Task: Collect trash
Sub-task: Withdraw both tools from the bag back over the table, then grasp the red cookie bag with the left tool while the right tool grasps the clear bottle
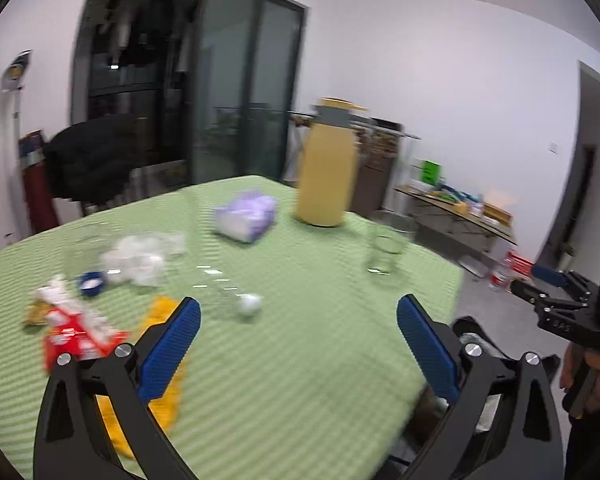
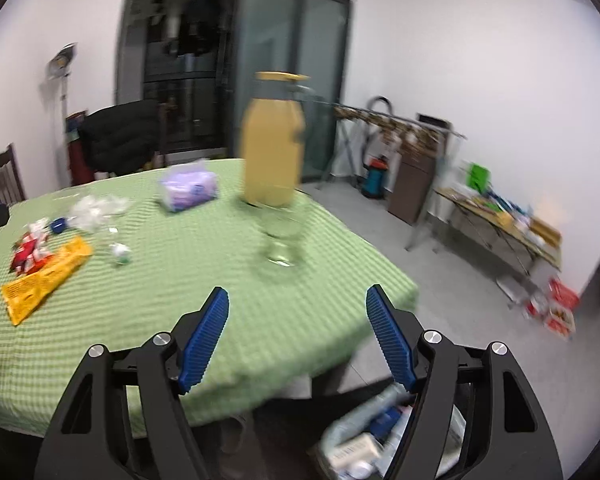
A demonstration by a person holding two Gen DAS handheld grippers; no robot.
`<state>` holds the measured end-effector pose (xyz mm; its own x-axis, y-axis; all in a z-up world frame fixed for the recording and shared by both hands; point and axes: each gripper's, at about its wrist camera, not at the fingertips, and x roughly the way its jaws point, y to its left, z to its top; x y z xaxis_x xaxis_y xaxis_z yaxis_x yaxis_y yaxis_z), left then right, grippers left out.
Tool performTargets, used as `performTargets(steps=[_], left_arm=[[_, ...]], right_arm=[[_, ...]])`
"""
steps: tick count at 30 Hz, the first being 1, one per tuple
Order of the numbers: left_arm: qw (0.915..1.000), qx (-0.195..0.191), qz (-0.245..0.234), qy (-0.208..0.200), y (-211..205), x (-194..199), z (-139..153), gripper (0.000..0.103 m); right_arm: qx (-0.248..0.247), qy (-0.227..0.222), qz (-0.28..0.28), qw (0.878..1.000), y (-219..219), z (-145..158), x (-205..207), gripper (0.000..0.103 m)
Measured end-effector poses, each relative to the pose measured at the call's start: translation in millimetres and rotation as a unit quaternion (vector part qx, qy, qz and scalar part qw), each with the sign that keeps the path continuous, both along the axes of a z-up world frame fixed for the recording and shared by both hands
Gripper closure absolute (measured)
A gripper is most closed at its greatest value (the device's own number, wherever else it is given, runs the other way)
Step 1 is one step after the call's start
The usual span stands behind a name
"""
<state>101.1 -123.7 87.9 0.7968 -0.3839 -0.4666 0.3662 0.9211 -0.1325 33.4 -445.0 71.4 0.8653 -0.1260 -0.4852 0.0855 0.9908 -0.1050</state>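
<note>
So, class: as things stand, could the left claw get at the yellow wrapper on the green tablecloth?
Probably yes. The left claw is open and empty, and the yellow wrapper lies flat just beneath its left finger, with nothing on top of it. Only the red packet sits close beside it.

Even, cool indoor light fills both views, bright on the white walls, while the glass doors [image 2: 236, 68] behind are dark and carry faint reflections. Motion blur smears the yellow flask [image 1: 327, 168], the drinking glass [image 2: 281, 236] and the litter on the green surface [image 1: 284, 344], yet each gripper's blue pads [image 1: 168, 354] stay sharp. Fisheye distortion bends straight lines, and the corners fall to black.
</note>
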Motion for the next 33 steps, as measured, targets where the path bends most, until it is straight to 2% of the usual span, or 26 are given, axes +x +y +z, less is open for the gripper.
performTargets(steps=[2, 4, 5, 6, 8, 10, 12, 14, 16, 19, 20, 22, 24, 27, 28, 30, 33], left_arm=[[0.9997, 0.004, 0.023, -0.007, 27.7, 5.5, -2.4, 0.007], [0.9970, 0.032, 0.069, -0.013, 60.8, 20.2, -13.1, 0.007], [0.9952, 0.046, 0.086, -0.005, 74.3, 28.5, -17.5, 0.007], [0.9908, 0.064, 0.117, 0.020, 96.1, 44.4, -27.7, 0.007], [0.9857, 0.070, 0.145, 0.050, 122.4, 61.2, -41.4, 0.007], [0.9796, 0.054, 0.172, 0.089, 156.6, 79.5, -55.0, 0.007], [0.9778, 0.014, 0.171, 0.121, 185.8, 96.8, -68.9, 0.007], [0.9682, -0.008, 0.204, 0.145, 209.4, 108.2, -82.5, 0.007], [0.9615, -0.034, 0.218, 0.164, 231.0, 119.0, -98.1, 0.007], [0.9576, -0.086, 0.203, 0.186, 242.4, 127.2, -119.2, 0.009], [0.9560, -0.091, 0.203, 0.192, 241.2, 126.7, -124.0, 0.010], [0.9533, -0.063, 0.215, 0.203, 235.1, 129.5, -135.2, 0.015], [0.9562, -0.024, 0.220, 0.192, 227.9, 133.4, -137.8, 0.015], [0.9534, -0.004, 0.231, 0.195, 227.6, 139.9, -144.3, 0.015], [0.9527, -0.011, 0.231, 0.198, 229.6, 141.0, -144.9, 0.015], [0.9499, -0.052, 0.222, 0.214, 236.5, 142.3, -149.9, 0.015], [0.9495, -0.067, 0.223, 0.210, 241.9, 140.0, -149.9, 0.032]], right_arm=[[-0.014, -0.005, 0.029, 0.999, 30.1, 2.2, 10.1, 0.032], [-0.029, -0.007, 0.052, 0.998, 54.9, 1.4, 16.9, 0.031], [-0.039, -0.006, 0.065, 0.997, 66.4, -0.1, 18.7, 0.030], [-0.051, -0.004, 0.081, 0.995, 79.9, -3.3, 21.2, 0.030], [-0.066, 0.002, 0.098, 0.993, 97.9, -10.0, 26.8, 0.030], [-0.069, 0.013, 0.109, 0.992, 114.0, -19.1, 34.7, 0.030], [-0.060, 0.023, 0.115, 0.991, 124.1, -25.5, 42.9, 0.030], [-0.048, 0.029, 0.116, 0.992, 131.5, -27.2, 47.2, 0.030], [-0.034, 0.029, 0.125, 0.991, 141.0, -25.3, 49.8, 0.030], [-0.029, 0.029, 0.135, 0.990, 154.8, -22.6, 56.2, 0.030], [-0.033, 0.030, 0.138, 0.989, 159.8, -22.7, 59.0, 0.030], [-0.045, 0.030, 0.135, 0.989, 168.5, -22.9, 63.2, 0.030], [-0.043, 0.029, 0.135, 0.989, 175.4, -23.8, 67.1, 0.030], [-0.028, 0.031, 0.135, 0.990, 180.8, -27.2, 71.9, 0.030], [-0.024, 0.032, 0.134, 0.990, 182.5, -28.7, 73.1, 0.030], [-0.022, 0.032, 0.126, 0.991, 183.1, -32.2, 74.9, 0.030], [-0.012, 0.045, 0.118, 0.992, 183.0, -41.8, 81.2, 0.030]])
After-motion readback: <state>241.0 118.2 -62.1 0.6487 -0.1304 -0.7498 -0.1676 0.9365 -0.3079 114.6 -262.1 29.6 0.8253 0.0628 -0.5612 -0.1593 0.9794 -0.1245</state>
